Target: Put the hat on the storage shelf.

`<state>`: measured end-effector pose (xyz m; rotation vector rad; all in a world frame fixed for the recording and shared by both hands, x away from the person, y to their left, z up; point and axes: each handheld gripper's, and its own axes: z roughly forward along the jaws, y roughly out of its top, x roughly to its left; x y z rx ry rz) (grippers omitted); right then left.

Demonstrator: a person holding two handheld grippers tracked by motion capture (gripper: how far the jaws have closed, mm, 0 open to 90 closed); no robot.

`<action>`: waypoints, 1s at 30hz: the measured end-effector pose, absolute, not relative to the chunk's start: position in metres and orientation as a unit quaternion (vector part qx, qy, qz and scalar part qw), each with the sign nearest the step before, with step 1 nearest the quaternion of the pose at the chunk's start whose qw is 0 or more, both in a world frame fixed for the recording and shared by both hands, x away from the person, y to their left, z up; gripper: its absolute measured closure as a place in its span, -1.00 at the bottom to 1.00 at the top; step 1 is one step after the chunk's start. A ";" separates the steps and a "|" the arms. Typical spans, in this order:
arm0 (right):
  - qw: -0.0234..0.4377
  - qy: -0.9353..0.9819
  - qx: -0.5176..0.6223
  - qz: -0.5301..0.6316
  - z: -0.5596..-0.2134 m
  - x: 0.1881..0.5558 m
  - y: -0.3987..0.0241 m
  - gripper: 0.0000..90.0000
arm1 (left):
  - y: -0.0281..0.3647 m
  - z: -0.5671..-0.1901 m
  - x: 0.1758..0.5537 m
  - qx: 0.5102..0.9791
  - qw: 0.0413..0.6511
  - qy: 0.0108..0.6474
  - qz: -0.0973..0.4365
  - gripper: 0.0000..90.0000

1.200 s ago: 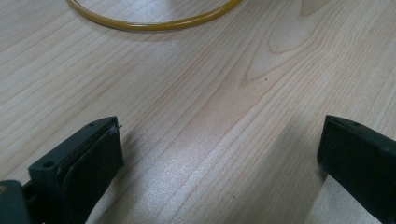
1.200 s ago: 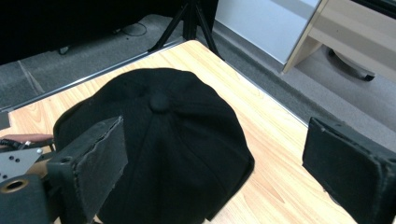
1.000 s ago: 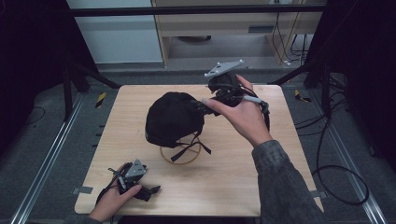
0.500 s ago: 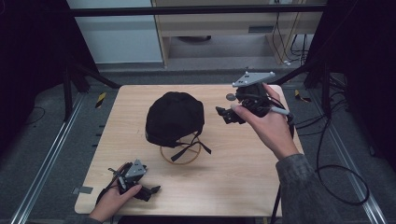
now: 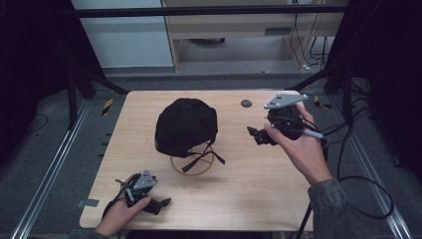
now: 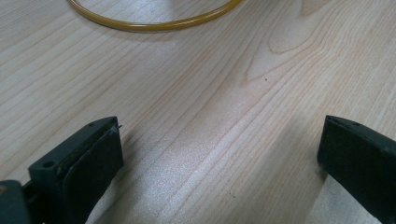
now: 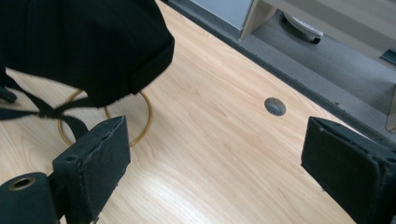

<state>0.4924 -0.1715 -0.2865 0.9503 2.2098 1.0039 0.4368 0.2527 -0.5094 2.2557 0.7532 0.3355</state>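
black cap (image 5: 186,125); yellow ring (image 5: 192,164); pale wood table (image 5: 259,184)

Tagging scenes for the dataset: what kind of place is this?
Likely a lab data-collection station: a wooden table inside a dark metal frame, cables trailing on the grey floor, and a person holding the left gripper and right gripper by a black cap.

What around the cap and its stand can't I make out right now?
- High view: the black cap covers the top of the stand; just the yellow ring base shows.
- Right gripper view: the cap is cut off by the top and left edges.
- Left gripper view: the ring is cropped to an arc at the top edge.
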 end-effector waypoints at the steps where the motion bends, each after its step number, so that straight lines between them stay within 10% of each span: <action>1: 0.265 0.818 0.351 0.369 -0.291 0.490 -0.175 -0.81 | 0.253 -0.509 0.437 0.875 0.362 0.293 0.130 -1.00; 30: 0.242 0.800 0.413 0.362 -0.386 0.476 -0.208 -0.80 | 0.253 -0.509 0.437 0.877 0.360 0.292 0.130 -1.00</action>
